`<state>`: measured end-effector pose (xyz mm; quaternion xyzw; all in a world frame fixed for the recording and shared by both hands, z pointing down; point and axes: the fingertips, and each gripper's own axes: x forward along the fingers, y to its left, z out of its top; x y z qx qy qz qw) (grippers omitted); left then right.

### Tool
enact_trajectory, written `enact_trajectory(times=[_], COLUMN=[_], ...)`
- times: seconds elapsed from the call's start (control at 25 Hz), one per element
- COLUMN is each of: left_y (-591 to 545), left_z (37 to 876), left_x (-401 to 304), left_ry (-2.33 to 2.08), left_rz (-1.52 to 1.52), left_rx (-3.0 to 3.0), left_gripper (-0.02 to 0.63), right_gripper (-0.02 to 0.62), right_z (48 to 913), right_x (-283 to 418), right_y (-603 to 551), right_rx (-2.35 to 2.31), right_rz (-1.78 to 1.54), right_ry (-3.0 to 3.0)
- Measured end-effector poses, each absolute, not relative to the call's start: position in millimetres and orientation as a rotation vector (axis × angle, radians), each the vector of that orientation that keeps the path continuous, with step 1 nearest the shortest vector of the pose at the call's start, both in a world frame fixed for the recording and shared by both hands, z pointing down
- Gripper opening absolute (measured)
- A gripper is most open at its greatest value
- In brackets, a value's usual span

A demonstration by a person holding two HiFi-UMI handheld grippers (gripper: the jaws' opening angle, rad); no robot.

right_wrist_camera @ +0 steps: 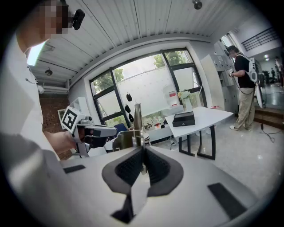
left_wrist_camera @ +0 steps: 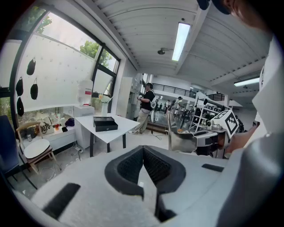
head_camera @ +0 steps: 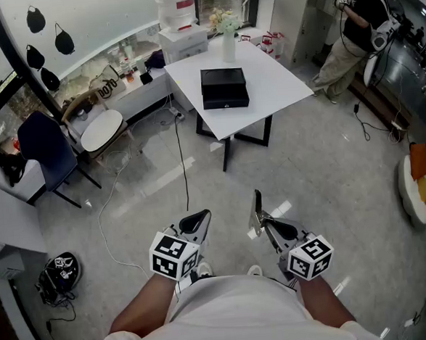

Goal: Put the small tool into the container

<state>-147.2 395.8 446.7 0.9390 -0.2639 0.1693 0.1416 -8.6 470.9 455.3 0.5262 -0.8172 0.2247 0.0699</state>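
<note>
Grey floor underfoot; white table (head_camera: 283, 81) well ahead, black container (head_camera: 224, 88) on it. Right gripper (right_wrist_camera: 142, 166) clamped on small metal tool (right_wrist_camera: 138, 124), which stands upright above jaws. Tool probably light, stiff, slick; low pinch near spring looks safest. Left gripper (left_wrist_camera: 143, 170) jaws together, empty.

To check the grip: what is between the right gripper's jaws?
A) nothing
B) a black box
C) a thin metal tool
C: the right gripper view shows the right gripper closed on a thin metal tool that stands up from its pads.
</note>
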Motion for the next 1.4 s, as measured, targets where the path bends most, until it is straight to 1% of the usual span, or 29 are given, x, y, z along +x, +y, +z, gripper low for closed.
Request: enact_trajectory(times=[0.4,0.72,1.4], left_y=[394,395,378], left_z=[446,454,462], left_x=[-153,-163,-225], left_ry=[-0.752,-0.732,-0.611], left_rz=[0.488,0.488,0.520], left_rx=[2.714,2.708,2.747], left_gripper=[0.009,0.009,0.009], right_gripper=[0.012,0.012,0.014], right_z=[452,454,461], right_x=[-16,-29,-91], right_y=[469,471,465], right_rx=[1.602,1.607,1.739], right_rz=[0.673,0.731,0.765], right_ry=[-2.465,-2.483,-2.403])
